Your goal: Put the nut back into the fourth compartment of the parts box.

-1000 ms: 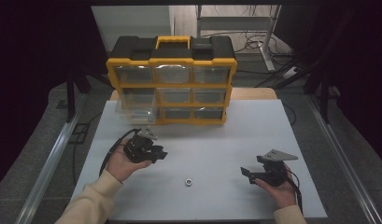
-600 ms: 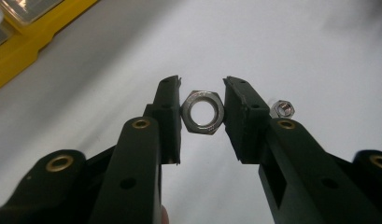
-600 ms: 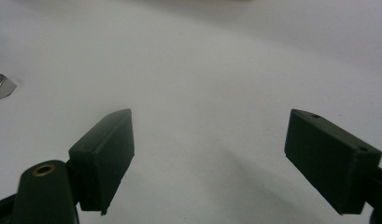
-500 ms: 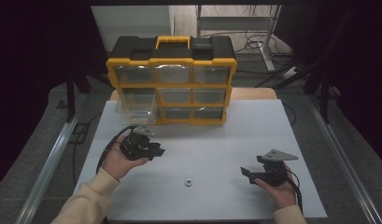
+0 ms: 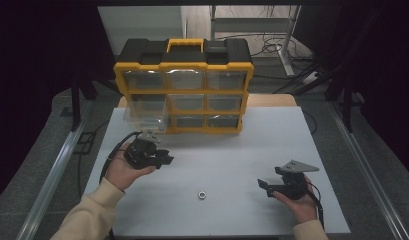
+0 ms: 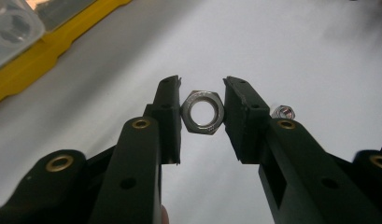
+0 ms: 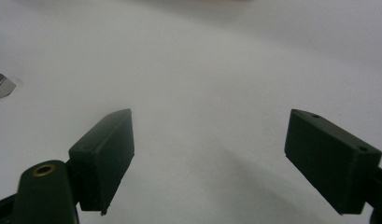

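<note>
Left gripper view: my left gripper (image 6: 202, 112) holds a steel hex nut (image 6: 202, 112) between its pads, the jaws only partly closed, one pad on each opposite flat. The nut stands on edge with its bore facing the camera and is lifted clear of the white bench (image 6: 296, 42). A second, smaller nut (image 6: 283, 112) lies on the bench just past the pad at 3 o'clock of the held one. The yellow edge of the organiser (image 6: 48, 46) and a clear drawer (image 6: 13, 25) sit at 10 o'clock.

High view: the left gripper (image 5: 159, 157) hovers over the bench at 8 o'clock of the organiser (image 5: 184, 87), just in front of the clear drawer (image 5: 144, 117), which is pulled out of the lower left row. Its jaws point toward 4 o'clock. The loose nut (image 5: 202, 194) lies on the bench near the front edge, roughly midway between my two hands. My right gripper (image 5: 264, 186) sits at 3 o'clock of that nut, well apart from it, jaws pointing toward 9 o'clock.

Right gripper view: the right gripper (image 7: 207, 154) has its jaws spread wide with nothing between them, bare bench below. The loose nut (image 7: 2, 86) shows at 10 o'clock, at the frame edge.
</note>
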Demonstrator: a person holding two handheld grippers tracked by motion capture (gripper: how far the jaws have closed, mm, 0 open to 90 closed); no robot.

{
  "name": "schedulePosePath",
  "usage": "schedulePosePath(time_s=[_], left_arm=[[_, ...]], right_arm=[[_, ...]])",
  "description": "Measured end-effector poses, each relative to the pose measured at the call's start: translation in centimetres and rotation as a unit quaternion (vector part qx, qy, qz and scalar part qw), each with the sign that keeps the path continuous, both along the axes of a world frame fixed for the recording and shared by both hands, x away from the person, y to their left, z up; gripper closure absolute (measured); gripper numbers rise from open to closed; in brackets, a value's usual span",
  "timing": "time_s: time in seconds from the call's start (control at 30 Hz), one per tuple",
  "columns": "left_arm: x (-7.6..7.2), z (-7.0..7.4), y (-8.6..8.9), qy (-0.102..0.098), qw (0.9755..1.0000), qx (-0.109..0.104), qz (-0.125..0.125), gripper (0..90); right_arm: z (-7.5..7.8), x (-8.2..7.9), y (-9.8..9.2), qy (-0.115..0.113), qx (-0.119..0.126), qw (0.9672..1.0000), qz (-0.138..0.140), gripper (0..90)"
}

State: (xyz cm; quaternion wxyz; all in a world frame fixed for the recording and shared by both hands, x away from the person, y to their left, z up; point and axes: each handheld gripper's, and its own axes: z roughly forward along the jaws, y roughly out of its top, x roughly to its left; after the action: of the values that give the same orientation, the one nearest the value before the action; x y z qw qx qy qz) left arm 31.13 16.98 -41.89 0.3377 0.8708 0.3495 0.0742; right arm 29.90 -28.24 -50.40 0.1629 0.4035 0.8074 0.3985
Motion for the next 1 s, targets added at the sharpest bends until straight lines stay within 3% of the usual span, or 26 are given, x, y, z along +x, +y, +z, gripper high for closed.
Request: schedulePosePath(time_s=[1.0], left_arm=[[0.7, 3.4, 1.2, -0.020, 0.9996, -0.017, 0.008, 67.6]], right_arm=[[0.0, 0.0, 0.0, 0.001, 0.002, 1.0000, 0.000, 16.6]])
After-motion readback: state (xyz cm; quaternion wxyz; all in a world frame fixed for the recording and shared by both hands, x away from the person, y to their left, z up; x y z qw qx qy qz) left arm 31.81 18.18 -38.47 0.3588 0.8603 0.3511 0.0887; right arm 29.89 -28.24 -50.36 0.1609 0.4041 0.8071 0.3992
